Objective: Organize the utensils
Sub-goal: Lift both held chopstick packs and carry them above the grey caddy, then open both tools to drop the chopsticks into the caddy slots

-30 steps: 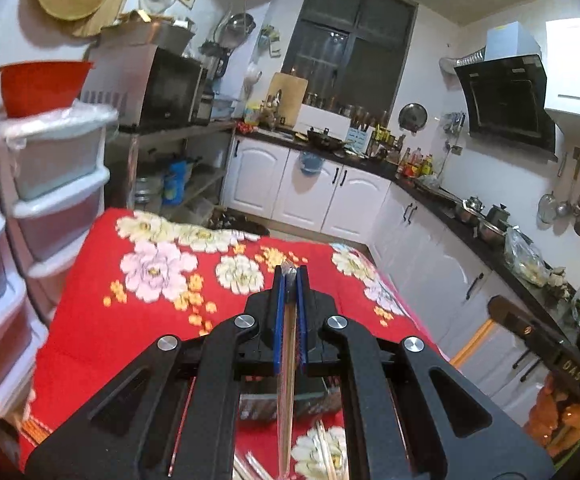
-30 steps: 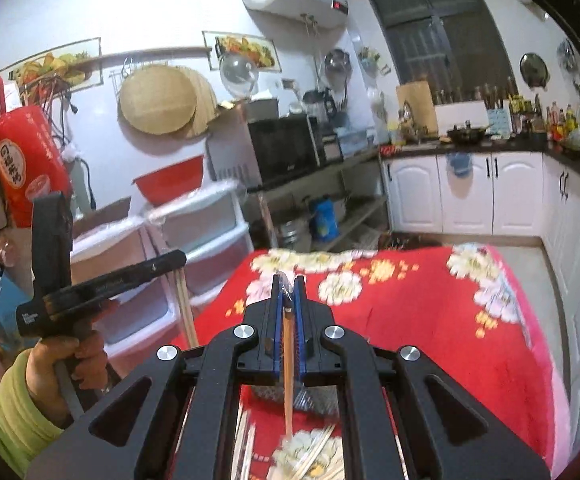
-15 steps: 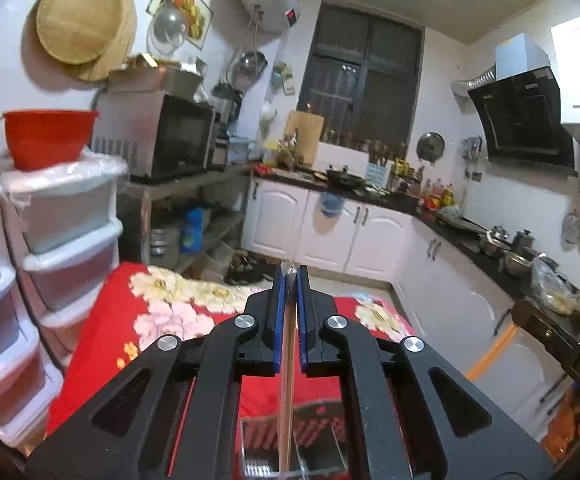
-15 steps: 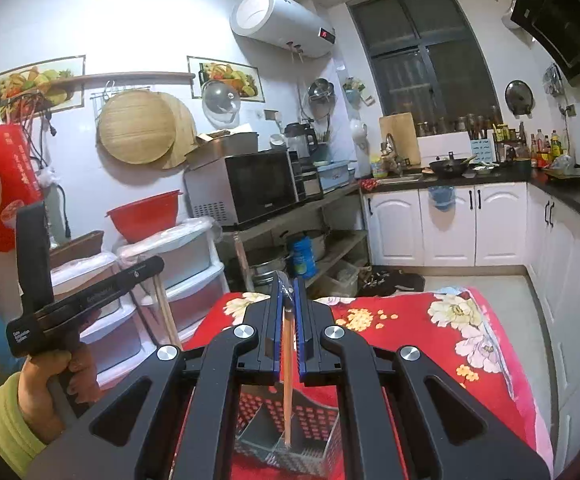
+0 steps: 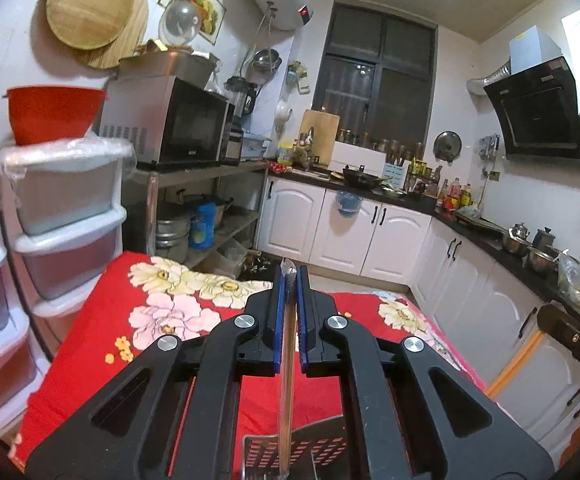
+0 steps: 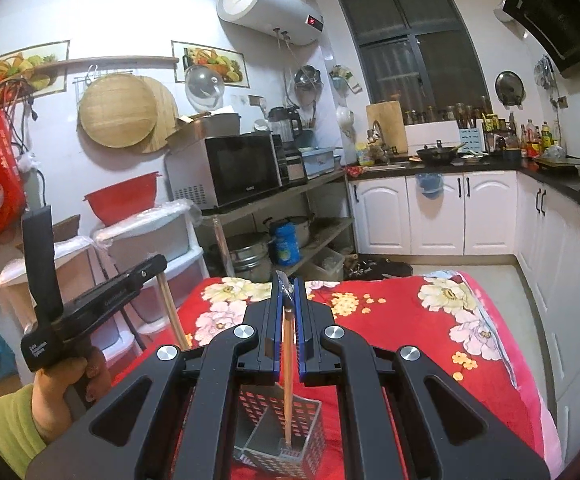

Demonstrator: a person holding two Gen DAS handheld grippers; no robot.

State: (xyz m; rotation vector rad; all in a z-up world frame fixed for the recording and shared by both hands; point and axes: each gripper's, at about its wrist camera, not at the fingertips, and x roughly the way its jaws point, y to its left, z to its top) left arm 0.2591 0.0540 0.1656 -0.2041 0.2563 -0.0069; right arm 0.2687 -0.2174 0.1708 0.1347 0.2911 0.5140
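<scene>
My left gripper (image 5: 288,280) is shut on a chopstick (image 5: 285,392) that hangs down, its lower end over the rim of the perforated metal utensil holder (image 5: 321,444). My right gripper (image 6: 286,284) is shut on a wooden chopstick (image 6: 288,380) that hangs upright with its lower end inside the metal holder (image 6: 297,436), which has a divider. In the right wrist view the left gripper (image 6: 90,304) is at the left, held by a hand in a green sleeve, its chopstick (image 6: 172,312) slanting down.
The holder stands on a table under a red flowered cloth (image 6: 409,320). White plastic drawers (image 5: 62,220) stand left of the table, white cabinets (image 5: 469,280) to the right. A shelf rack with a microwave (image 6: 242,172) is behind.
Both grippers have tilted up and lifted with their chopsticks. The loose chopsticks on the cloth have left view; the metal holder now sits below both grippers, the right chopstick's end inside it.
</scene>
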